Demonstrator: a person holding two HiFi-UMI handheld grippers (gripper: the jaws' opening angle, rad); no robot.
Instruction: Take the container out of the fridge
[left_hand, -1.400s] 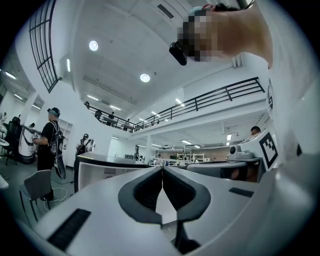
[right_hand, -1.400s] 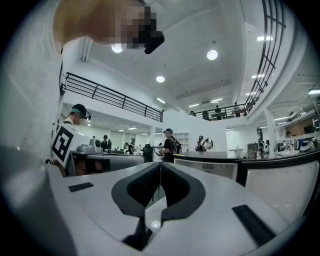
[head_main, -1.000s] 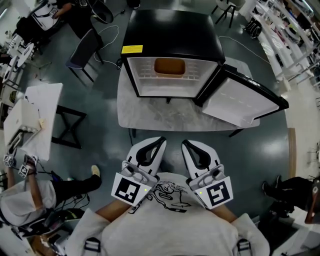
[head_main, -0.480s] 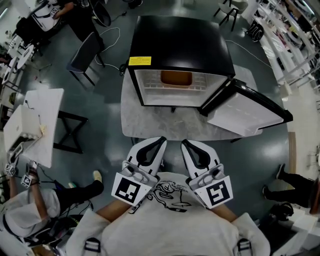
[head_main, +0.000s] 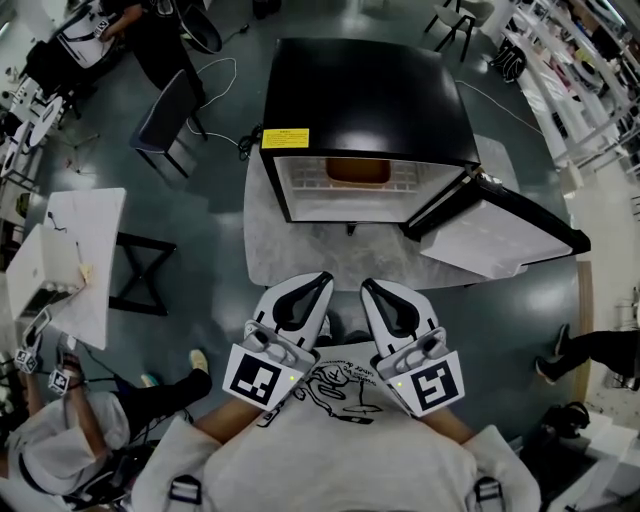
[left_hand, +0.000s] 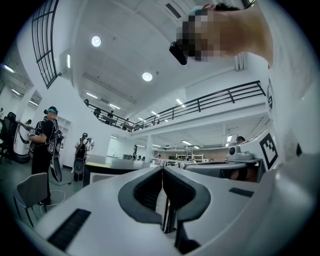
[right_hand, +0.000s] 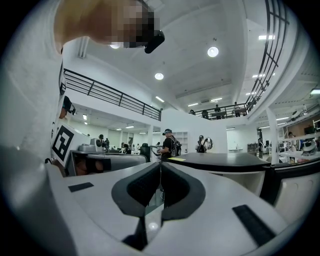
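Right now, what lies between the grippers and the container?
Head view: between the left gripper, the right gripper and the container lie only bare table and the open fridge floor.

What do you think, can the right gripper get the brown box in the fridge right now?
Probably not yet. The right gripper is shut, back by the table's near edge, apart from the fridge. The container sits deep inside. The door hangs open, so the way looks free once it moves closer.

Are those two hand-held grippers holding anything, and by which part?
Nothing. The left hand-held gripper and right hand-held gripper are shut, empty; the container sits inside the fridge.
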